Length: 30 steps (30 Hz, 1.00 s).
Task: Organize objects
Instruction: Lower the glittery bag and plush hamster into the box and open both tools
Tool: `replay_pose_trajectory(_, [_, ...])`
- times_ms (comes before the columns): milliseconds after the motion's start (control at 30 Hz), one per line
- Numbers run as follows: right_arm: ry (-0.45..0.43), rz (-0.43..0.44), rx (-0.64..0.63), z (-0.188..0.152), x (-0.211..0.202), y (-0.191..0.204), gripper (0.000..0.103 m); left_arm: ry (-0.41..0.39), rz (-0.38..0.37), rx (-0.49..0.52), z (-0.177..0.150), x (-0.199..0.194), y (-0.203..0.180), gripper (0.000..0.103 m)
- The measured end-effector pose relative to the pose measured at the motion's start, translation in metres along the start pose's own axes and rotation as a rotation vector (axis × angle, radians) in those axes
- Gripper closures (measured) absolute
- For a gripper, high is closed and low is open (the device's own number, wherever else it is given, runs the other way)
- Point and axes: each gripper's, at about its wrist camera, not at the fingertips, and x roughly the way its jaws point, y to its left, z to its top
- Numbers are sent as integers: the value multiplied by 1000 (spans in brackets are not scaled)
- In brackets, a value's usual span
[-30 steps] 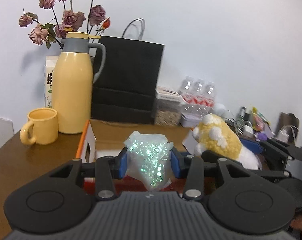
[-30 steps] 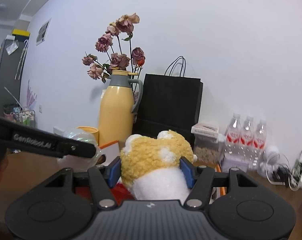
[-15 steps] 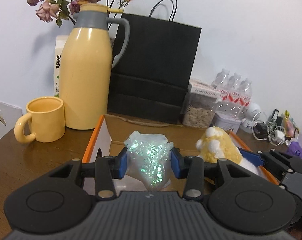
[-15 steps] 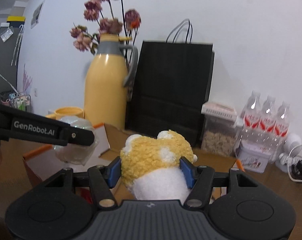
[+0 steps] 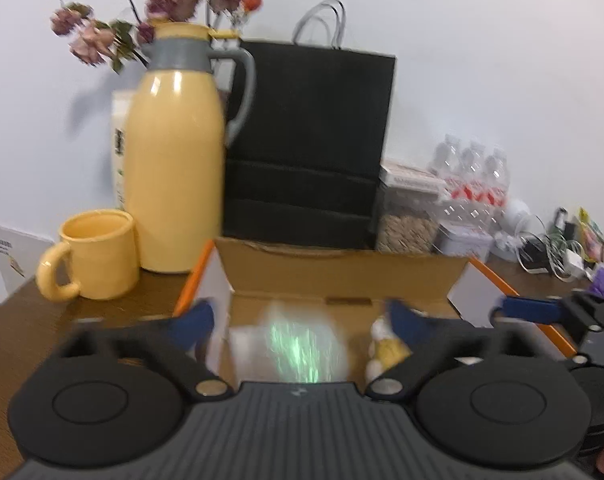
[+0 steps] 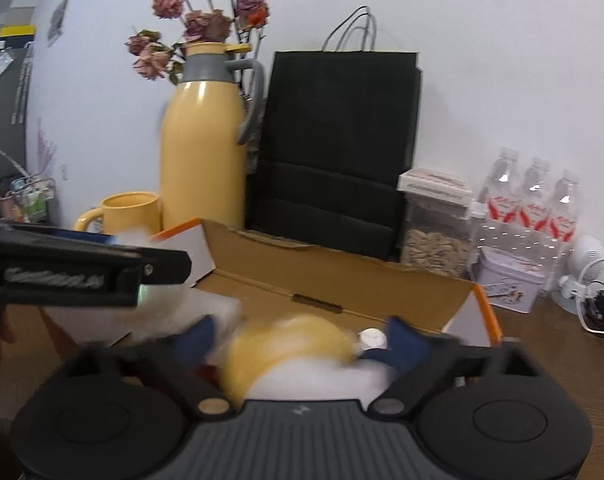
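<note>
An open cardboard box (image 5: 342, 268) with orange edges sits in front of me; it is also in the right wrist view (image 6: 342, 280). My left gripper (image 5: 302, 318) is opening, its jaws wide apart. The iridescent crinkly lump (image 5: 302, 346) is a blur between them, touching neither pad, over the box. My right gripper (image 6: 302, 338) is opening too. The yellow and white plush toy (image 6: 294, 348) is blurred between its spread jaws, free of the pads, in the box. The plush (image 5: 384, 354) also shows at the right in the left wrist view.
Behind the box stand a yellow thermos jug (image 5: 174, 184), a yellow mug (image 5: 96, 254), a black paper bag (image 5: 310, 144), a jar of seeds (image 5: 408, 220) and water bottles (image 5: 472, 176). Cables (image 5: 550, 248) clutter the far right. The wooden table (image 5: 18, 336) extends left.
Both grippers moved forward over the box, then their jaws sprang apart. The iridescent lump and the plush toy have left the pads and are dropping into the box.
</note>
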Motion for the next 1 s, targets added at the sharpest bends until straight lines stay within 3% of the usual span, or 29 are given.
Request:
replay_pose_trajectory(433, [-4,10,18,10,-13,1,0,-37,11,-37,5,-11,6,0])
replay_pose_trajectory(1000, [-65,-42,-2,20,-83,3,0,-53,-7,-29,13,-73,12,0])
